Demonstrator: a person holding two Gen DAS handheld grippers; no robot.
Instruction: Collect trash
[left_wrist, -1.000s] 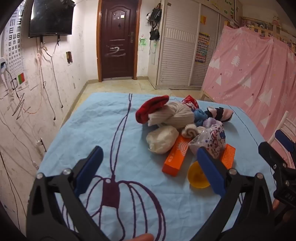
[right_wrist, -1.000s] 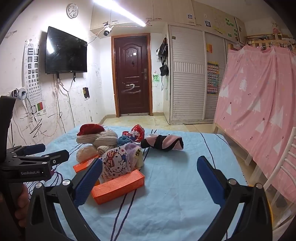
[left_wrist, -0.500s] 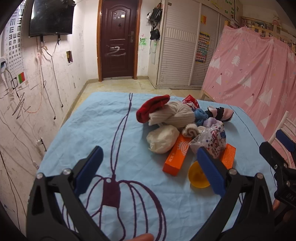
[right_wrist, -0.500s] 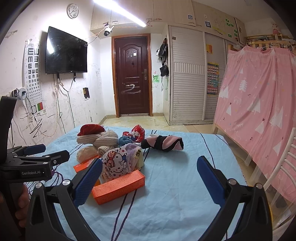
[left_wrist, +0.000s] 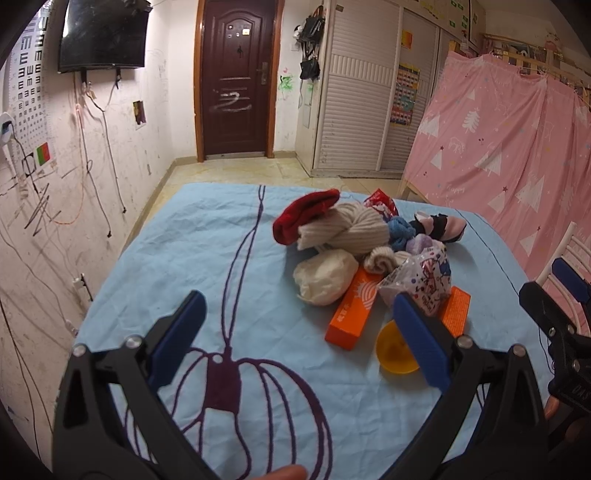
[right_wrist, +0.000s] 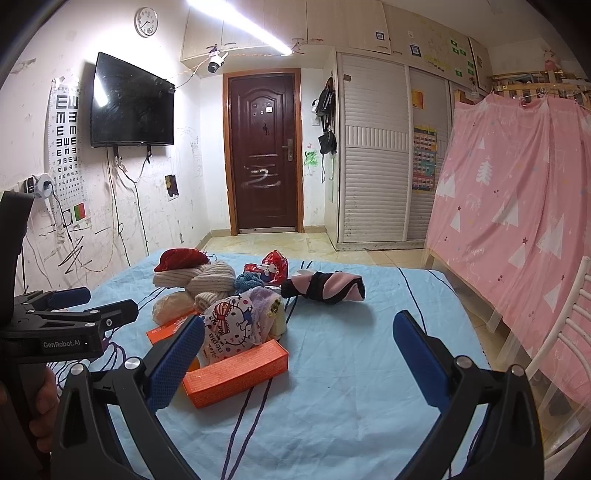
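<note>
A pile lies on the blue cloth (left_wrist: 184, 258): two orange boxes (left_wrist: 353, 312) (right_wrist: 236, 371), a cartoon-print plastic bag (left_wrist: 424, 278) (right_wrist: 231, 328), a red snack wrapper (left_wrist: 380, 203) (right_wrist: 271, 266), a yellow bowl (left_wrist: 395, 354), and rolled socks and knitwear (left_wrist: 347, 229). My left gripper (left_wrist: 295, 321) is open and empty, above the cloth to the left of the pile. My right gripper (right_wrist: 299, 336) is open and empty, to the right of the pile.
A pink-and-black sock roll (right_wrist: 325, 288) lies apart at the pile's far right. A pink curtain (right_wrist: 517, 206) and a white chair (right_wrist: 561, 332) stand to the right. A scribbled wall with cables (left_wrist: 44, 206) runs along the left. The door (right_wrist: 264, 155) is straight ahead.
</note>
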